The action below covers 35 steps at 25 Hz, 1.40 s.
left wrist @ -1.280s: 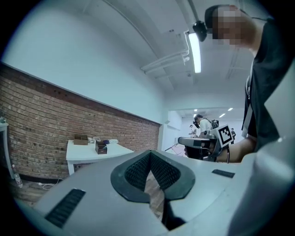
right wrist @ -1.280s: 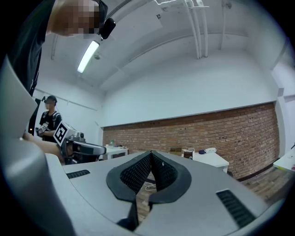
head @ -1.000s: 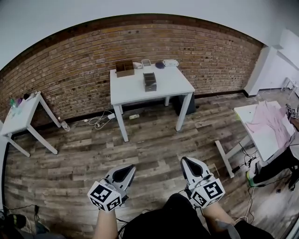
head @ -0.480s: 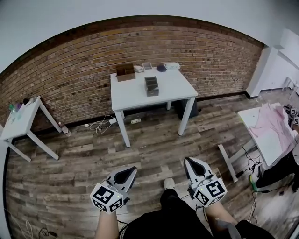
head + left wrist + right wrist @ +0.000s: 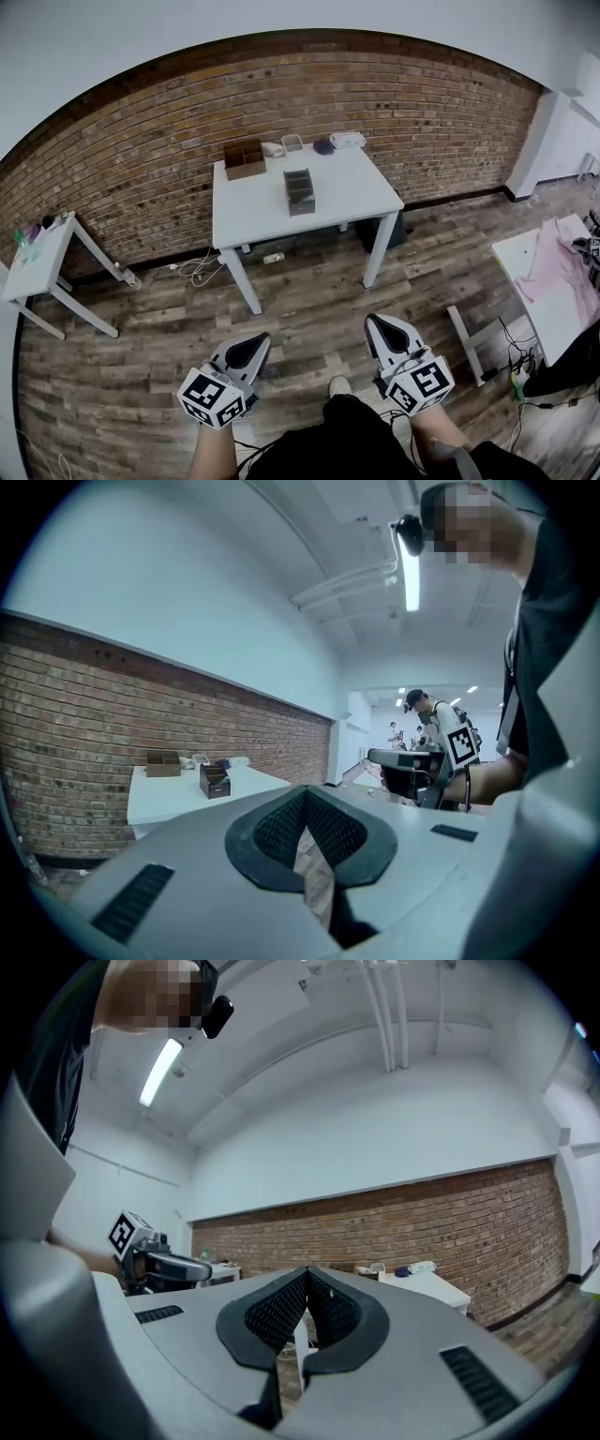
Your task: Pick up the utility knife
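Grey plastic jaw shells, black ribbed pads, both tools held low in front of the person over the plank floor (image 5: 141,319).

Left gripper (image 5: 255,339): in its own view the jaws are pressed together at the tips, with nothing between them (only a thin slit below the tips, floor showing through).

Right gripper (image 5: 375,323): same reading in the right gripper view, pads meeting at the tip and nothing held.

Both grippers point toward the white table (image 5: 328,197), which stands well apart from them, against the brick wall (image 5: 169,122).

On the table:
- A dark open-topped organiser (image 5: 300,190), near the middle.
- A brown wooden box (image 5: 244,157), at the far left corner.
- A row of small items along the far edge: a white object (image 5: 273,149), a clear container (image 5: 293,142), a dark round object (image 5: 322,146) and a white pack (image 5: 347,140).

Utility knife: not identifiable in any view. The table items are too small to tell apart, so its position cannot be stated.

Periphery:
- A small white side table (image 5: 33,267) at the far left.
- Another white table with a pink cloth (image 5: 562,267) at the right edge.
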{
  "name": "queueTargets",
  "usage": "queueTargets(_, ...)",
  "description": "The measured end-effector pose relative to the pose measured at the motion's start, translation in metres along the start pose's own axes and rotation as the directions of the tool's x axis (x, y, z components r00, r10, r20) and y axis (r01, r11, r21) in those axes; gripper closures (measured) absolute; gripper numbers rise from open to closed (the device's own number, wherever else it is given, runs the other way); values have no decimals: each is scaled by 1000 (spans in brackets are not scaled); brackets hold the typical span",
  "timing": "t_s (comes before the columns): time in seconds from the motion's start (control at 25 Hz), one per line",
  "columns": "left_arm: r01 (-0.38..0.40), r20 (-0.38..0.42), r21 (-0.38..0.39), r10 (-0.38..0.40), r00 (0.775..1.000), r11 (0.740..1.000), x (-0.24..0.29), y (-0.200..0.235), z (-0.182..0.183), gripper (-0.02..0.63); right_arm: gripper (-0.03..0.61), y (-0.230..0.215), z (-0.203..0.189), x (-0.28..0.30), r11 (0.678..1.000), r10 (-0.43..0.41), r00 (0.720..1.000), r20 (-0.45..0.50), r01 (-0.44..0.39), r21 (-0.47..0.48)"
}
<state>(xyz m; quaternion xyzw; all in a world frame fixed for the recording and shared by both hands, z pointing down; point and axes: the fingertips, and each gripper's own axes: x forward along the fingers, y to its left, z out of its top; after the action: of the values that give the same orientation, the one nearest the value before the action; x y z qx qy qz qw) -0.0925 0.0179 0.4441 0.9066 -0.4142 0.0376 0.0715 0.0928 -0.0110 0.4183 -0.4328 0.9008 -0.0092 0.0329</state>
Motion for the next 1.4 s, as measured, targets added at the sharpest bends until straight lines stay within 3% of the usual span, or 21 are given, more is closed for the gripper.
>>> queueTargets(0.52, -73, -2, 3, 73, 997, 997, 136, 55, 53, 617, 578, -115, 7, 97, 989, 146, 989, -33, -145, 20)
queueTargets(0.84, -97, -22, -24, 96, 995, 995, 175, 76, 47, 617, 578, -148, -2, 130, 983, 178, 982, -61, -176, 47)
queueTargets(1.4, -4, -16, -25, 3, 1000, 1000, 254, 147, 48, 617, 578, -189, -26, 207, 985, 168, 975, -145, -170, -5)
